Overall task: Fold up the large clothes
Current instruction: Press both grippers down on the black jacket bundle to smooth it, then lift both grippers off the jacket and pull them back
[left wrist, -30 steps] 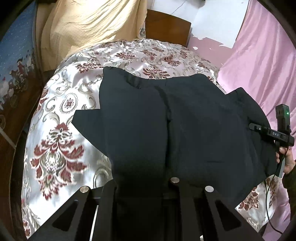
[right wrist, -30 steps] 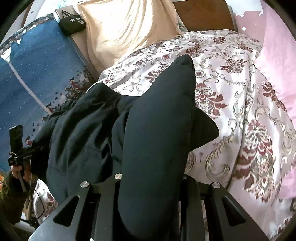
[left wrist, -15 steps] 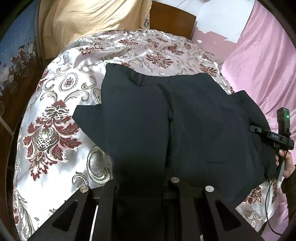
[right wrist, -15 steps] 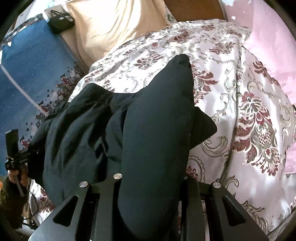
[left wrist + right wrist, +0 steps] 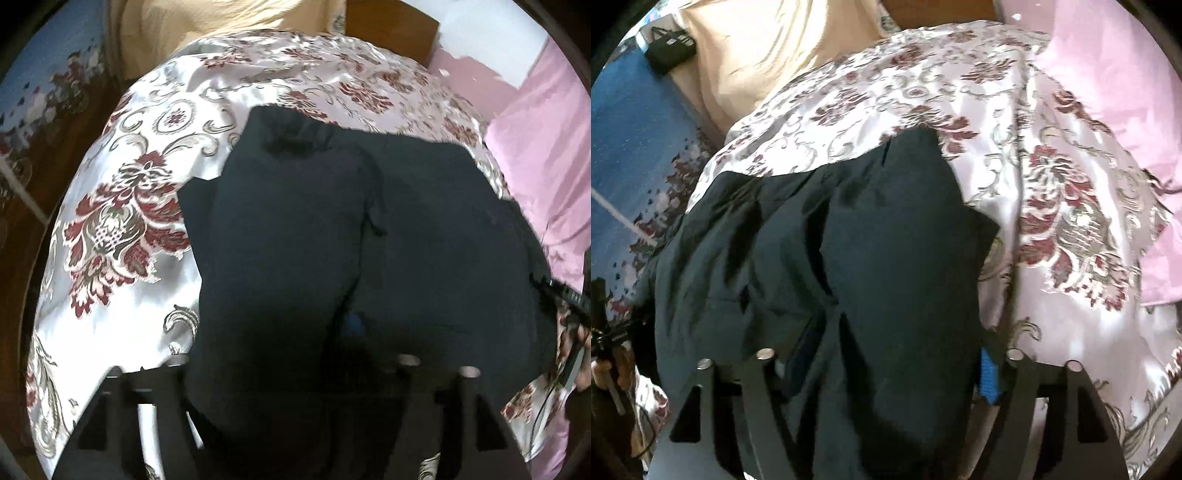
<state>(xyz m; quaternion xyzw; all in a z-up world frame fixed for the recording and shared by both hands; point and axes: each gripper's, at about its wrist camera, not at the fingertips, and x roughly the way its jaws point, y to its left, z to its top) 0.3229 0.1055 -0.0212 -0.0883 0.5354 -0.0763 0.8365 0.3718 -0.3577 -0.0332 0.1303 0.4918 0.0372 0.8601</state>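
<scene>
The dark garment (image 5: 332,236) lies on the floral bedspread (image 5: 122,206), its near hem bunched right under both tools and its long axis running away from them toward the beige pillow (image 5: 764,48); the fold just laid over forms a thick ridge down the middle. The left gripper (image 5: 291,373) sits at the near-left part of the hem and the right gripper (image 5: 886,365) at the near-right part, so each hand is equally close to its own side, and any withdrawal has to go back and up, away from the cloth. Both pairs of jaws have just been opening: cloth is between the fingers of each, but the blue pad (image 5: 988,373) on the right tool now shows clear of the fabric, and the left fingers stand spread with the hem slack between them, so neither seems to be pinching. Compared with 1 second ago, when both tools were clamped on the hem and held it higher, the garment now rests lower and flatter on the bed, and both views are blurred by motion.
</scene>
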